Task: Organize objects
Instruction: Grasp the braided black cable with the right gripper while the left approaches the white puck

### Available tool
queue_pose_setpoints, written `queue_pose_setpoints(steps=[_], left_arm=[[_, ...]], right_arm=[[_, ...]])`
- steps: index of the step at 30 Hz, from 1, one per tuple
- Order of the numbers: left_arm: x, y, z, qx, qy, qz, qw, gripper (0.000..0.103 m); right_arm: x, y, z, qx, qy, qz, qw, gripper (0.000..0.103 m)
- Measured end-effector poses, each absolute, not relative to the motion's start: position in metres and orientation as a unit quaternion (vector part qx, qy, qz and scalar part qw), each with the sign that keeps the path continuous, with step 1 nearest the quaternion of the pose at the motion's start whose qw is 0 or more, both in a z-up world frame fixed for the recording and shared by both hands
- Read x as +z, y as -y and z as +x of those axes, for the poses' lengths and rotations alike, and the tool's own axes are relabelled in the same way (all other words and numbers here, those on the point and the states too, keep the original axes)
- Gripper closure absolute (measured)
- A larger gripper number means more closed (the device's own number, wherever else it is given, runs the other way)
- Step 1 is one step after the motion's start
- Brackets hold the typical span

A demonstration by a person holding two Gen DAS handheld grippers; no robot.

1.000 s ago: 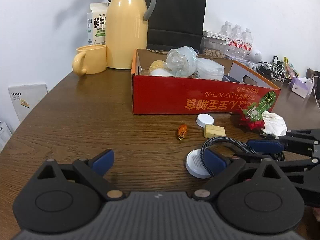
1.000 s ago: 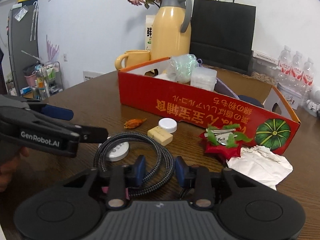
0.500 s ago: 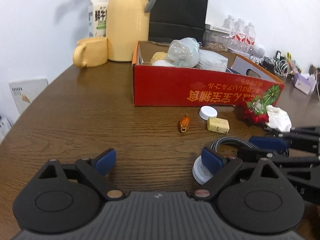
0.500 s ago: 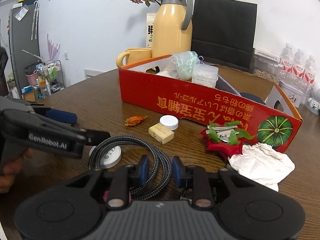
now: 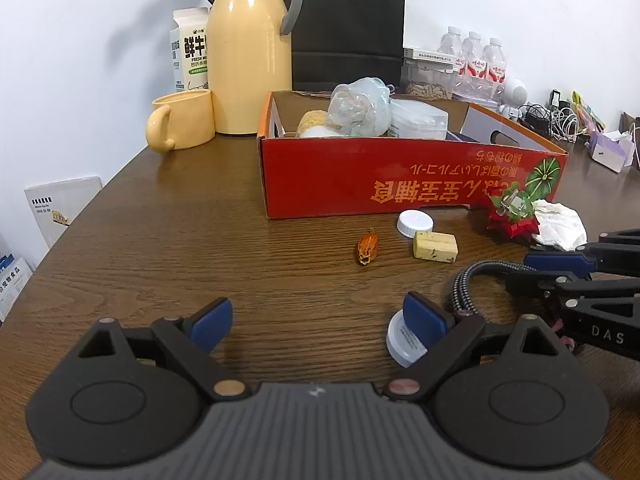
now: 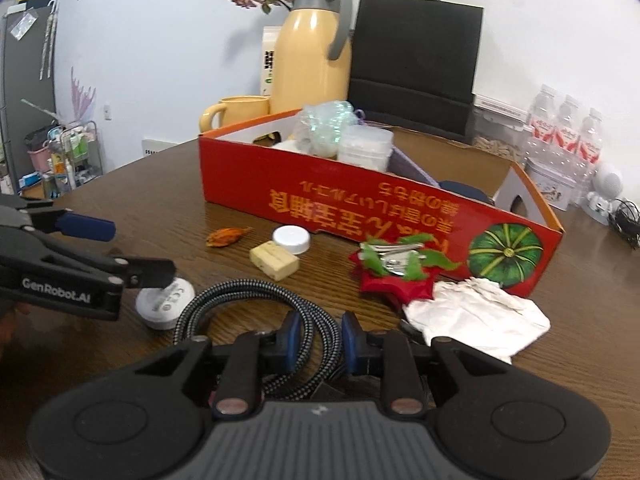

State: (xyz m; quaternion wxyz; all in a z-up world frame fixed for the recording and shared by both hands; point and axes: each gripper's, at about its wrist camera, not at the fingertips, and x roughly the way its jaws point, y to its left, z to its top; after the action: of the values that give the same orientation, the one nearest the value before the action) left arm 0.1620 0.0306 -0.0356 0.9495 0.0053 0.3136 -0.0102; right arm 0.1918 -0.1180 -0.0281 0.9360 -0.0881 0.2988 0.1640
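Since a second ago my right gripper [image 6: 316,338] has lifted the braided cable [image 6: 224,300] a little, its fingers pinched narrow on the coil above the surface [image 5: 240,248]. My left gripper [image 5: 318,318] has its fingers spread wide, the right pad over the white round disc [image 5: 402,346]. Beyond the cable, a white cap [image 5: 415,223] and a yellow block [image 5: 435,246] lie before the red box [image 5: 360,184].

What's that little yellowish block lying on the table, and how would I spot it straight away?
Start at the long red cardboard box on the wooden table. Just in front of its long side lies a white bottle cap, and the block sits right beside that cap. It is the only pale yellow, rectangular piece there, unlike the round cap and the shrivelled orange scrap nearby.
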Motion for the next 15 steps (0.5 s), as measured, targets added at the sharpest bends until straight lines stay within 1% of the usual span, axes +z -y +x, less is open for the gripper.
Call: queue_pose_setpoints(steps=[2,4,6,7,8,9,13,15], left_arm=[[-0.036,-0.031,0.162,-0.009,-0.313,0.002,0.950,0.008],[-0.035,-0.033,0.161,-0.004,-0.313,-0.003,0.950,0.008],[-0.033,-0.037,0.157,0.007,-0.306,-0.010,0.952,0.008],[-0.030,-0.041,0.155,0.008,-0.297,-0.019,0.955,0.006],[-0.028,-0.044,0.152,0.009,-0.290,-0.029,0.957,0.005],[-0.026,-0.048,0.149,0.008,-0.284,-0.037,0.958,0.003],[-0.022,-0.053,0.142,0.008,-0.281,-0.039,0.959,0.001],[-0.022,-0.054,0.138,0.005,-0.279,-0.041,0.959,0.001]], right_arm=[[-0.027,0.121,0.191,0.163,-0.294,-0.082,0.938,0.081],[-0.023,0.124,0.187,0.171,-0.285,-0.069,0.941,0.079],[-0.017,0.129,0.182,0.183,-0.276,-0.051,0.942,0.060],[-0.014,0.131,0.180,0.194,-0.274,-0.044,0.941,0.036],[-0.013,0.131,0.178,0.204,-0.275,-0.043,0.938,0.015],[-0.012,0.130,0.177,0.215,-0.277,-0.047,0.935,0.011],[-0.017,0.118,0.179,0.232,-0.301,-0.069,0.922,0.007],[-0.019,0.112,0.182,0.234,-0.310,-0.077,0.918,0.007]])
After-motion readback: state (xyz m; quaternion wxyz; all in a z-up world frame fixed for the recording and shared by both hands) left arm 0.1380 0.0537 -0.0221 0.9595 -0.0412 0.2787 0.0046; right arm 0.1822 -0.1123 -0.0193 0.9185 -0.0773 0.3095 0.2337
